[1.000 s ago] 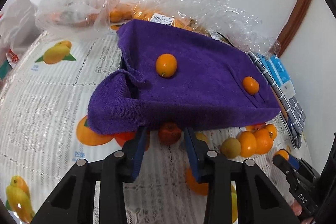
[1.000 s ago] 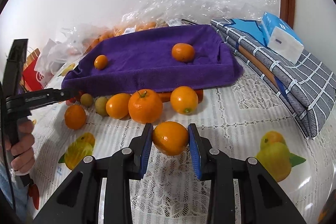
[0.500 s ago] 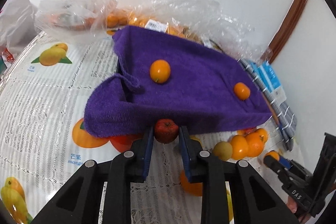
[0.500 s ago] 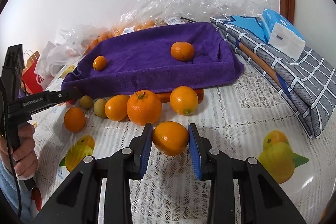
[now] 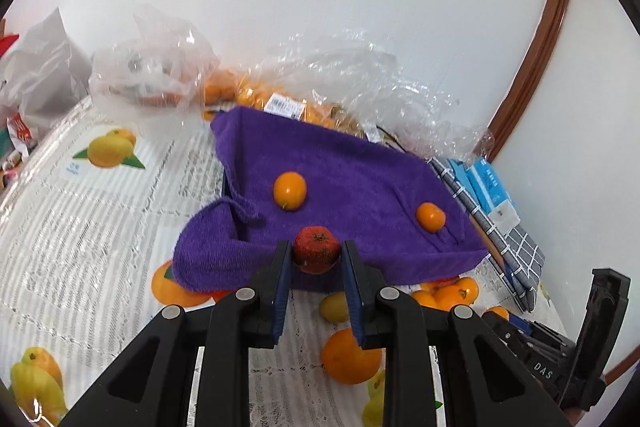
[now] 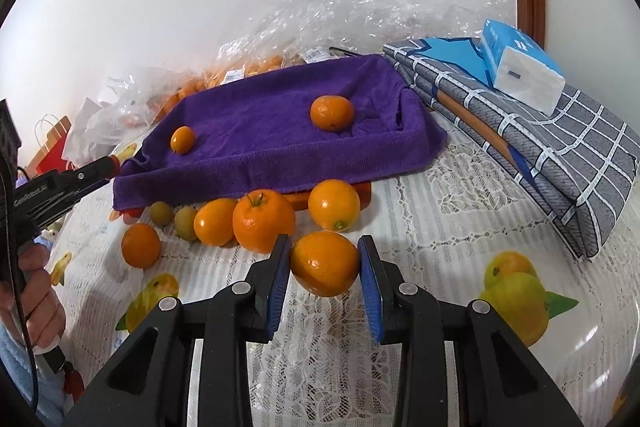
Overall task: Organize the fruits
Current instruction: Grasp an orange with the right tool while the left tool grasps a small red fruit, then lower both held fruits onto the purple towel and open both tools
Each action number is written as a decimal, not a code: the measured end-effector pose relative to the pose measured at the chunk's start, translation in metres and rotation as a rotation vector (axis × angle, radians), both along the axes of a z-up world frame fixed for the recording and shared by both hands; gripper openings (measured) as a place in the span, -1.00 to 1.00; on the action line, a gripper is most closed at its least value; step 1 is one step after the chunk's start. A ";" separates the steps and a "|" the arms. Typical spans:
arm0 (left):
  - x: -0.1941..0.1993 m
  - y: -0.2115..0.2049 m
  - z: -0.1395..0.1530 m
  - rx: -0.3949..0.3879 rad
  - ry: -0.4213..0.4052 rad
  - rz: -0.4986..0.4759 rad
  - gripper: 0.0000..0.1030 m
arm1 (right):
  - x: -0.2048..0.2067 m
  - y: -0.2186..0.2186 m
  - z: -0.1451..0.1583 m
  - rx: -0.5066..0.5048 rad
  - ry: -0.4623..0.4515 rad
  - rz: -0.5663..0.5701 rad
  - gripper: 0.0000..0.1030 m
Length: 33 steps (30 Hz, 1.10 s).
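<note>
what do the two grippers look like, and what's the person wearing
Both grippers, left and right, are black plastic with silver pivot bolts and blue ribbed pads. White lettering marks their bodies, and a black cable hangs by the left one. A light blue sleeve shows.

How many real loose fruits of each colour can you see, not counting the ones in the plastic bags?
Orange fruits: 7 (2 on the purple towel, 1 in the right gripper)
Yellow-green fruits: 2
Red fruit: 1, in the left gripper
Total: 10
</note>
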State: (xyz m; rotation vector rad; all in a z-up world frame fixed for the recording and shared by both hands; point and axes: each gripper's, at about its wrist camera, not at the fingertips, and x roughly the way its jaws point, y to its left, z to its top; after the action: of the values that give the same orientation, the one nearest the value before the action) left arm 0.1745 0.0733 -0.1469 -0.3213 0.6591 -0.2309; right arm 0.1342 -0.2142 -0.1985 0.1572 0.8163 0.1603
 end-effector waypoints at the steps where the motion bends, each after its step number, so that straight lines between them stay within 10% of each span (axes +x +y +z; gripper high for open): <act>1: -0.001 0.002 0.002 -0.004 -0.002 0.003 -0.54 | 0.001 0.000 0.003 -0.001 -0.001 -0.002 -0.35; 16: 0.055 0.013 0.047 -0.015 -0.024 0.057 -0.54 | 0.091 -0.011 0.087 -0.070 -0.196 -0.021 -0.35; 33: 0.084 0.001 -0.019 -0.001 0.096 0.013 -0.54 | 0.133 -0.019 0.008 -0.043 -0.009 0.000 -0.35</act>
State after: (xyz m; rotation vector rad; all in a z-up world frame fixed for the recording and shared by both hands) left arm 0.2581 0.0741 -0.1662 -0.3389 0.7512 -0.2041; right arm 0.2671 -0.2328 -0.1905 0.1165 0.8103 0.1430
